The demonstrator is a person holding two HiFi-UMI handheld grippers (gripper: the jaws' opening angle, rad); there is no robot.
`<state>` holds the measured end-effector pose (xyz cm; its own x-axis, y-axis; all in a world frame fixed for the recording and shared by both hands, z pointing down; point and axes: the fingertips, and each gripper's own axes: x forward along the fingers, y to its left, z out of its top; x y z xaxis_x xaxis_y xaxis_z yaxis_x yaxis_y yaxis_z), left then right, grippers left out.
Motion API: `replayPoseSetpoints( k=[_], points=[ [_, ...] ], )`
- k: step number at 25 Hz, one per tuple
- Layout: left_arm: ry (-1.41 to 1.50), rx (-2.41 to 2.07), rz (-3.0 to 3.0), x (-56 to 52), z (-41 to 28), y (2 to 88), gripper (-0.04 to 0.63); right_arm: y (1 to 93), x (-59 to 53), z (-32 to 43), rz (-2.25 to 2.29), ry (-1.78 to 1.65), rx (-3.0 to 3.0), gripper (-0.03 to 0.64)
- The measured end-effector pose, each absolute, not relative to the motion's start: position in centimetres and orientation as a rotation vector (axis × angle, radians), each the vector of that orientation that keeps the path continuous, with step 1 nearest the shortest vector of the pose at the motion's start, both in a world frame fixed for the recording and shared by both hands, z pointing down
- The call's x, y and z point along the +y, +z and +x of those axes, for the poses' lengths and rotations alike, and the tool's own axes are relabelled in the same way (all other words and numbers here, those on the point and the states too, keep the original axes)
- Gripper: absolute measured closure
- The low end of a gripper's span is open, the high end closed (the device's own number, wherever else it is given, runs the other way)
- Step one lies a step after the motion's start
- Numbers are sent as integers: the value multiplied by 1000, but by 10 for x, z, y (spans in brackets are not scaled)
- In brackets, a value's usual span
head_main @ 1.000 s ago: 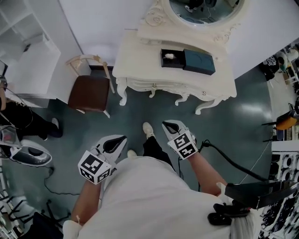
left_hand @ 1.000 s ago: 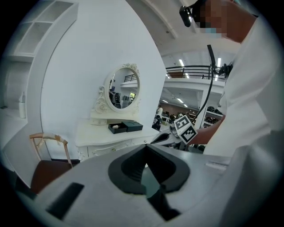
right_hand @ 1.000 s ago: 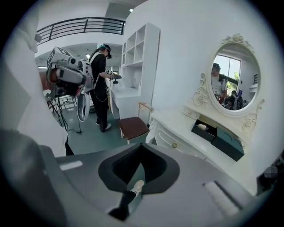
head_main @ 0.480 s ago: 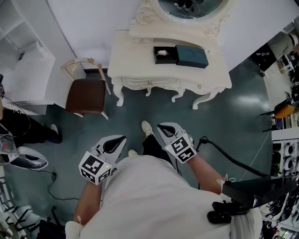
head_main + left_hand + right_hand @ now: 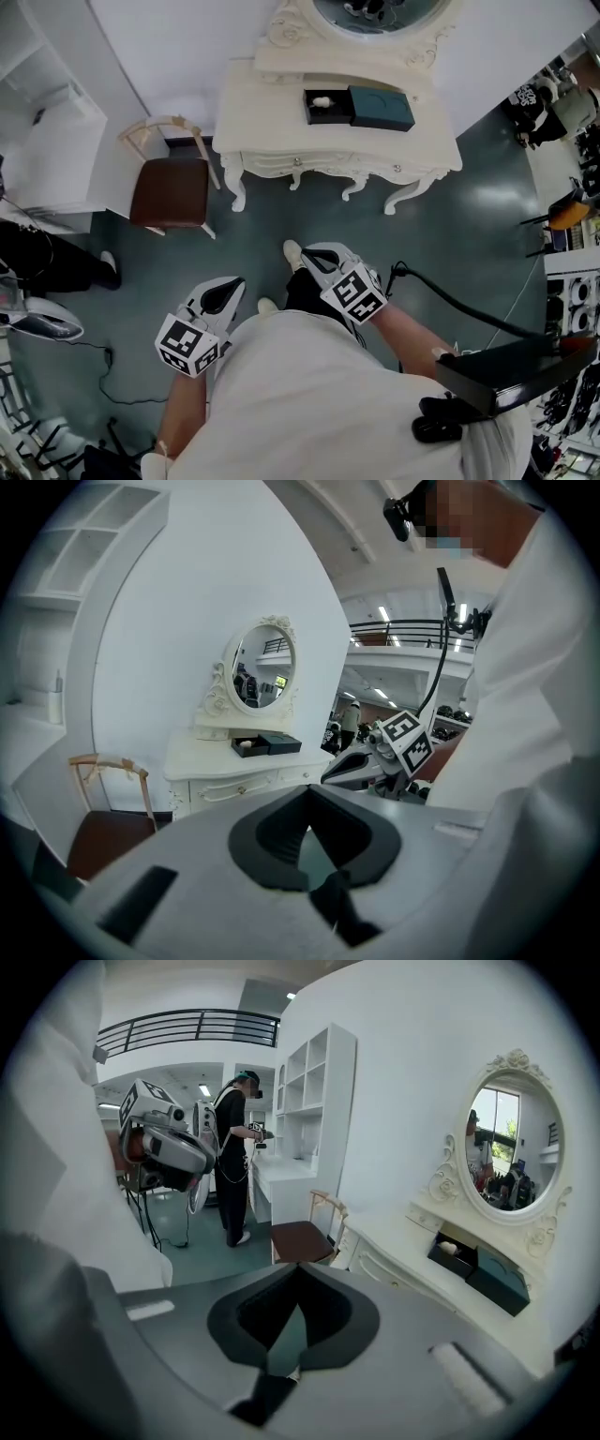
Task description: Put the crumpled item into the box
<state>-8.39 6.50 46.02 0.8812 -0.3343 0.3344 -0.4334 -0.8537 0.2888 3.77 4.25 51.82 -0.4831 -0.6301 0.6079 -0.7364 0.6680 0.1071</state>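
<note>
A dark open box lies on the white dressing table below the oval mirror, with its dark lid beside it on the right. A small white crumpled item sits inside the box, seen too in the right gripper view as a pale lump. My left gripper and right gripper hang in front of my body over the floor, well short of the table. Both are shut with nothing between the jaws. The box looks small and distant in the left gripper view.
A wooden chair with a brown seat stands left of the table. White shelving fills the far left, and a person in black stands by it. A black cable runs over the floor on the right.
The head view has swung slightly, so the table and box sit a bit further left and higher. My right gripper drifted a little left. Both grippers stay shut and empty.
</note>
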Motion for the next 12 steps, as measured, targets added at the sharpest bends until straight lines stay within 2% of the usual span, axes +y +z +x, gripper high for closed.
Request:
replayPoseSetpoints(
  k=[12],
  points=[
    [389, -580, 2678, 59, -80, 465, 597, 517, 34, 33, 1020, 214, -2276, 617]
  ],
)
